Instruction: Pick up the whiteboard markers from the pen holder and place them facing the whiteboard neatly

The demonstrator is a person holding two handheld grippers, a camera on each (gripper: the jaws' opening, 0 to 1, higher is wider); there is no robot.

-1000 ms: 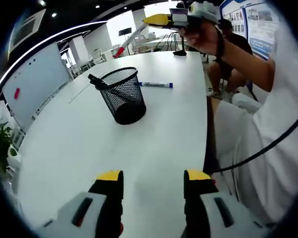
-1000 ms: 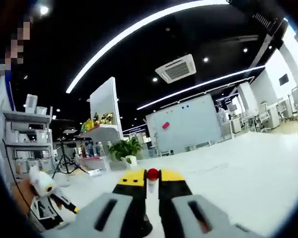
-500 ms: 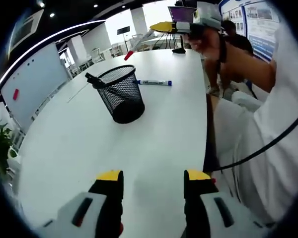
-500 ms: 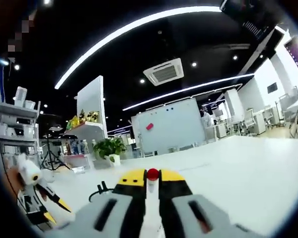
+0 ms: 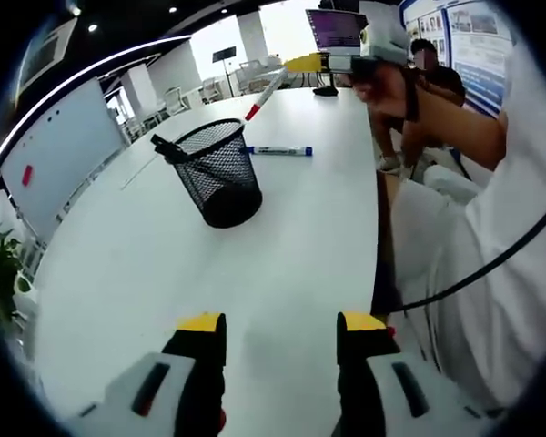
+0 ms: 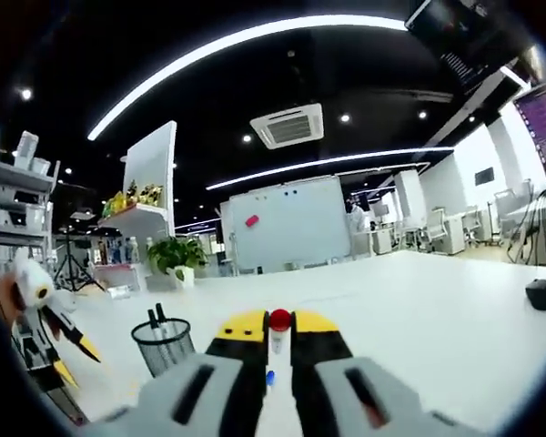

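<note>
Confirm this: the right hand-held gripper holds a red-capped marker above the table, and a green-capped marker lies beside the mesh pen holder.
Not quite: the marker lying on the table beside the mesh pen holder has a blue cap, as the left gripper view shows. The right hand-held gripper does hold a red-capped marker above the table.

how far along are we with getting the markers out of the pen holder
Done: one blue marker lies on the table beside the pen holder. In hand: the right gripper holds a red marker. Left: black markers in the holder; the left gripper is open.
</note>
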